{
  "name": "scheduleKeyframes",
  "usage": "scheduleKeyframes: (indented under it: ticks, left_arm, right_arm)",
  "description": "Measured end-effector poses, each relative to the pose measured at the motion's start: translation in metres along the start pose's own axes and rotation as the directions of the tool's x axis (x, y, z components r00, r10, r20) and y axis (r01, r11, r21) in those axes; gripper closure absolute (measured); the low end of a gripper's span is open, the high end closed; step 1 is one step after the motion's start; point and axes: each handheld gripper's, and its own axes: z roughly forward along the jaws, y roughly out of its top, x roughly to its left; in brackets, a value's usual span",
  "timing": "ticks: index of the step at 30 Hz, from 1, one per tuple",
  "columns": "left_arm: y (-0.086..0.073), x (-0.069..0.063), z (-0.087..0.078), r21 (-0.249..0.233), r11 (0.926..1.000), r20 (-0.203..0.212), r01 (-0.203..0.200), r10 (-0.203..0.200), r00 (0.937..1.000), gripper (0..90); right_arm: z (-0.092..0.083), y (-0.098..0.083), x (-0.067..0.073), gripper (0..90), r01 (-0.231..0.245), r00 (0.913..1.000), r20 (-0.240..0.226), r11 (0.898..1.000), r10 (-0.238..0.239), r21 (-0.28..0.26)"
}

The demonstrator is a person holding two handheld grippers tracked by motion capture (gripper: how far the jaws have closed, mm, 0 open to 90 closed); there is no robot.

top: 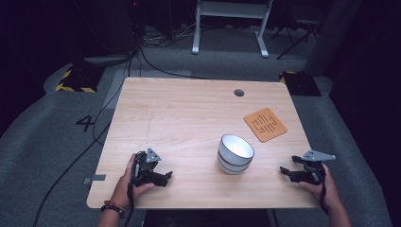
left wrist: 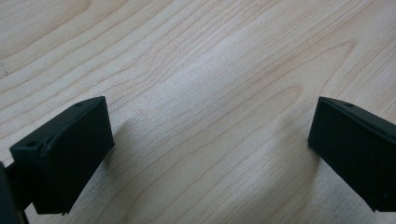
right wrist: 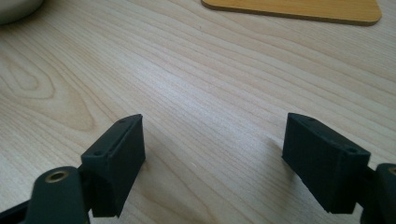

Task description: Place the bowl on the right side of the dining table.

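High view: fixed above the near edge of the table (top: 189,113), facing forward and down; it takes in the whole tabletop and the floor beyond. Left gripper view: rides low and close over bare wood (left wrist: 205,70), looking along its own parted jaws. Right gripper view: equally low and close; the orange mat (right wrist: 299,10) and the bowl's (right wrist: 14,9) edge at its top also appear in the high view.
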Motion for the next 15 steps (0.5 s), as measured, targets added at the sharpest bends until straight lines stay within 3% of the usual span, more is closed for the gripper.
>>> scheduleKeyframes:
  ticks: [15]
  left_arm:
    - [-0.0001, -0.0001, 0.0, -0.001, 1.0, 0.002, 0.002, -0.002, 1.0, 0.1]
  right_arm:
    - [0.0003, 0.003, -0.0001, 19.4, 0.004, 0.9999, -0.014, 1.0, -0.003, 0.021]
